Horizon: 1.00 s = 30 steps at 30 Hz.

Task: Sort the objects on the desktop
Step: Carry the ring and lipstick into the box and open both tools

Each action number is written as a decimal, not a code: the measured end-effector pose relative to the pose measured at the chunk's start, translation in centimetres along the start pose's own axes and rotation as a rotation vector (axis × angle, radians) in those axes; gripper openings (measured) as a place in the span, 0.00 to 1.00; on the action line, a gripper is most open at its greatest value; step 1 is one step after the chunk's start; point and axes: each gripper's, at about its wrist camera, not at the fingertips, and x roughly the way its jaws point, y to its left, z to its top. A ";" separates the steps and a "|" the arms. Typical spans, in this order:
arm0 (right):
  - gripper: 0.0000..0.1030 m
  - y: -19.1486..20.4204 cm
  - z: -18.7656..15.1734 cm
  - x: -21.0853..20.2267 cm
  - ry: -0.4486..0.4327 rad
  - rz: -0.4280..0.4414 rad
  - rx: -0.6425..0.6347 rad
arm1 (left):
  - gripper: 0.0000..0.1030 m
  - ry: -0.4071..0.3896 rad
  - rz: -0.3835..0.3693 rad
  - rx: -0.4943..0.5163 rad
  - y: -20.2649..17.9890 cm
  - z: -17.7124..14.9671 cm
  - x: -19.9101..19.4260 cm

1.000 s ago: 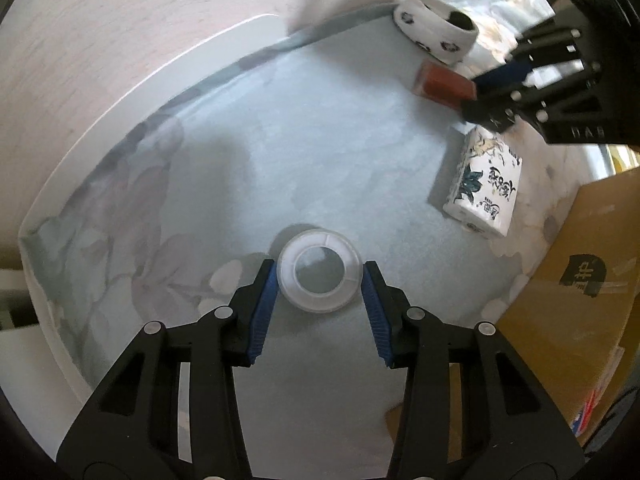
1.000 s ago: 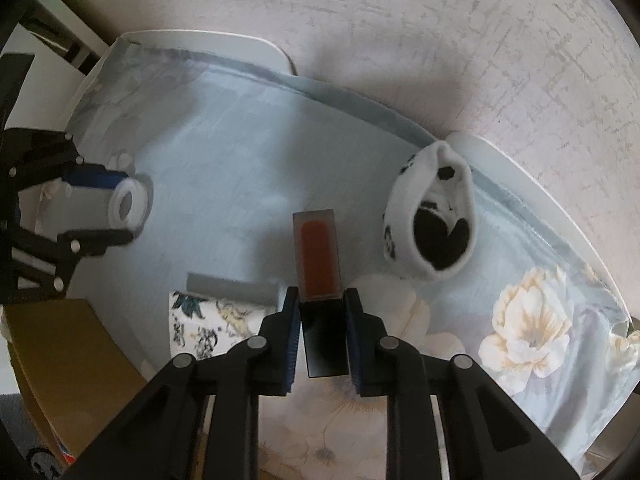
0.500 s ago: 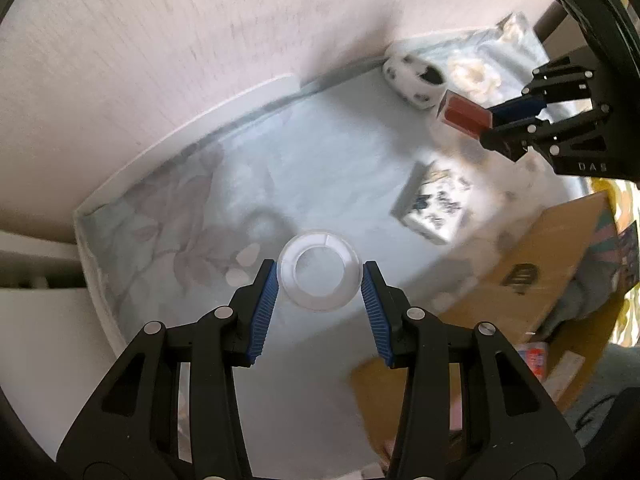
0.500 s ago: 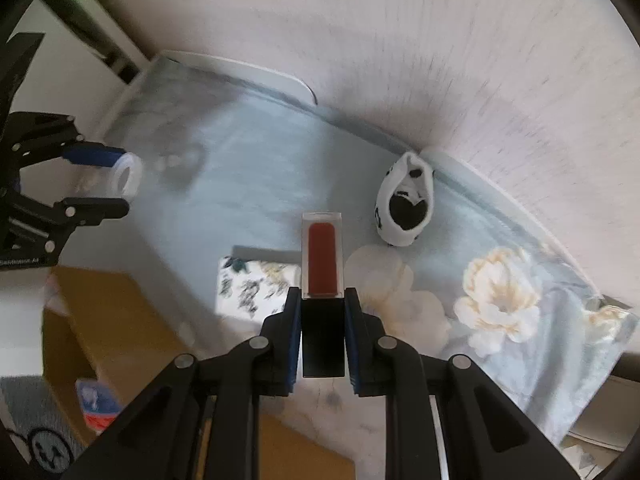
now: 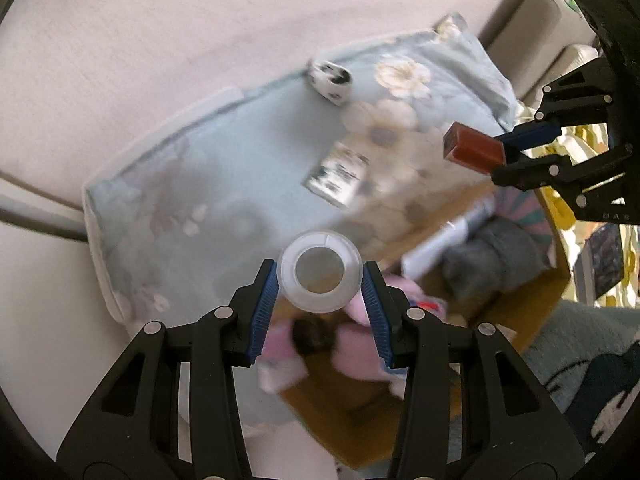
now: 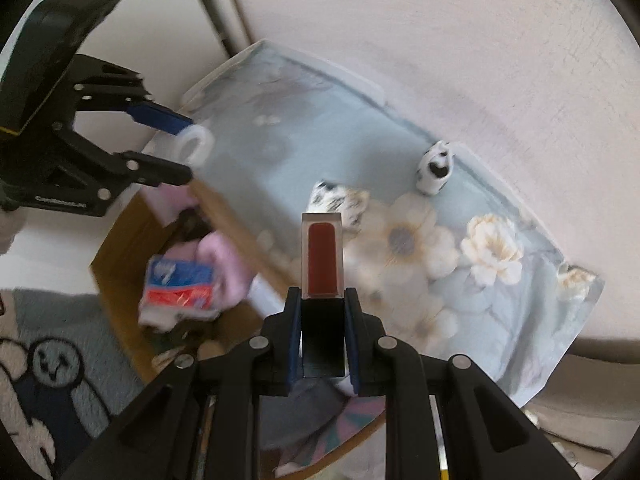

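Observation:
My left gripper (image 5: 319,280) is shut on a white tape ring (image 5: 319,271) and holds it high above the edge of a cardboard box (image 5: 532,304). It also shows in the right wrist view (image 6: 188,150) with the ring (image 6: 195,145). My right gripper (image 6: 322,312) is shut on a red lip-gloss tube with a black cap (image 6: 323,256), held above the box; the tube shows in the left wrist view (image 5: 472,149). A floral tissue pack (image 5: 338,174) and a black-and-white sock roll (image 5: 330,79) lie on the flowered table cloth (image 5: 240,152).
The open cardboard box (image 6: 120,240) beside the table holds pink cloth (image 6: 224,268), a red-and-blue packet (image 6: 178,284), a grey cloth (image 5: 492,256) and a white tube (image 5: 440,240). A cartoon rug (image 6: 52,360) lies on the floor. A wall stands behind the table.
Both grippers have risen and pulled back from the table with their objects. They now hang over the cardboard box, and the table looks smaller and farther away.

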 end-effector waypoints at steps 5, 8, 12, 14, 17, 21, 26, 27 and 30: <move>0.18 1.7 -2.3 0.1 0.005 0.034 -0.025 | 0.38 0.007 0.002 0.006 -2.8 -2.1 0.4; 0.18 2.4 -3.4 0.5 0.013 0.050 -0.034 | 0.38 0.019 0.001 -0.004 -3.8 -3.1 1.2; 0.18 3.1 -4.6 1.1 0.028 0.066 -0.046 | 0.38 0.042 0.006 0.000 -5.0 -4.1 2.3; 0.18 3.4 -4.9 1.4 0.037 0.069 -0.055 | 0.38 0.052 0.012 0.010 -5.6 -4.6 2.7; 0.18 3.6 -5.3 1.8 0.049 0.074 -0.059 | 0.38 0.062 0.018 0.018 -6.1 -5.0 3.3; 0.18 3.7 -5.7 2.2 0.072 0.076 -0.066 | 0.38 0.060 0.025 0.019 -6.1 -5.2 3.7; 0.18 3.9 -6.2 3.2 0.125 0.078 -0.076 | 0.43 0.071 0.025 0.035 -6.5 -5.4 3.9; 0.19 4.0 -6.3 3.3 0.127 0.072 -0.074 | 0.50 0.074 0.030 0.039 -6.5 -5.4 4.0; 0.55 4.0 -6.3 3.3 0.126 0.086 -0.064 | 0.99 0.060 0.060 0.049 -6.8 -5.6 3.9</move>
